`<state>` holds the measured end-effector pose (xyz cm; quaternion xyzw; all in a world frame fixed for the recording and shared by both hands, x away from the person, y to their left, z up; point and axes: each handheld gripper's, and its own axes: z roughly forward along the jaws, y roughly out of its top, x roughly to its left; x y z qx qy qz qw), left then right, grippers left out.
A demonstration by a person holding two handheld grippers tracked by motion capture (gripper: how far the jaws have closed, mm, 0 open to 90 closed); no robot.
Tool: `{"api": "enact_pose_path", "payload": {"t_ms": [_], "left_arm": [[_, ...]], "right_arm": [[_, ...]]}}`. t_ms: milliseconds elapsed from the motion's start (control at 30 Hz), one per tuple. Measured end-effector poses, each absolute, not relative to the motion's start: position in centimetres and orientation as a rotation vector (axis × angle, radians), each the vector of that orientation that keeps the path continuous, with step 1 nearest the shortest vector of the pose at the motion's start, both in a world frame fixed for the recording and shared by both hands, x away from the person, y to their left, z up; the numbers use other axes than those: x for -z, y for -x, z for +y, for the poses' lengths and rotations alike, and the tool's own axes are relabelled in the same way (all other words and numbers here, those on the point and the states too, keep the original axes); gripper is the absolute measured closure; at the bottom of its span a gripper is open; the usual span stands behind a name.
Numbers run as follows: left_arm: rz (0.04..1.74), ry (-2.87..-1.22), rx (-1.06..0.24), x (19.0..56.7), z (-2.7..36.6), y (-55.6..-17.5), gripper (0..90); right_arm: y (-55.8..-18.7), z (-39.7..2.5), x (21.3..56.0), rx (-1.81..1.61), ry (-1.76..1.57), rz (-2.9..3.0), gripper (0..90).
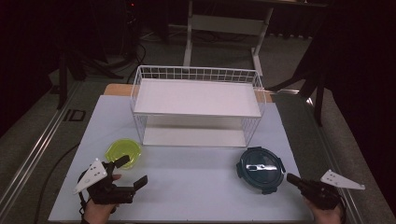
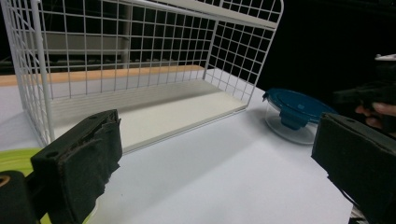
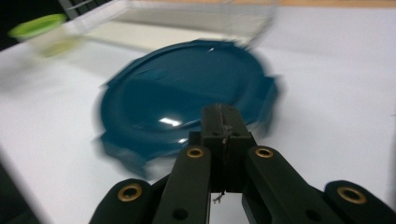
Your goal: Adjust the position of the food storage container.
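Two containers near desk's front edge: blue-lidded container (image 1: 259, 168), green bowl (image 1: 123, 153). Right gripper (image 1: 293, 180) pressed closed, empty; left gripper (image 1: 131, 171) wide. Risk: closed jaws shove container instead of gripping.

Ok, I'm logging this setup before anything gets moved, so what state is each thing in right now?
Left hand-held gripper: jaws wide open, holding nothing, beside the green bowl.
Right hand-held gripper: jaws shut together, empty, just short of the container.
Blue-lidded container: lid on, standing on the table.
Green bowl: upright on the table, contents unclear.
Wire rack: upright, both shelves bare.
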<state>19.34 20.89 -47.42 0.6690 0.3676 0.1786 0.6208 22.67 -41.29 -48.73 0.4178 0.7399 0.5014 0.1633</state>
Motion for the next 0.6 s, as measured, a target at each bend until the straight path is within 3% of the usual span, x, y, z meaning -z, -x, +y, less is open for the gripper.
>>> {"api": "enact_pose_path", "payload": {"t_ms": [267, 600], "left_arm": [[0.838, -1.546, -0.406, 47.5, 20.8, -19.3, 1.6], [0.837, -1.551, -0.402, 47.6, 20.8, -19.3, 1.6]], "right_arm": [[-26.6, -42.7, 50.2, -1.361, -1.301, 2.071, 90.0], [-28.0, -41.6, 50.5, -1.349, -1.272, 2.129, 90.0]]}}
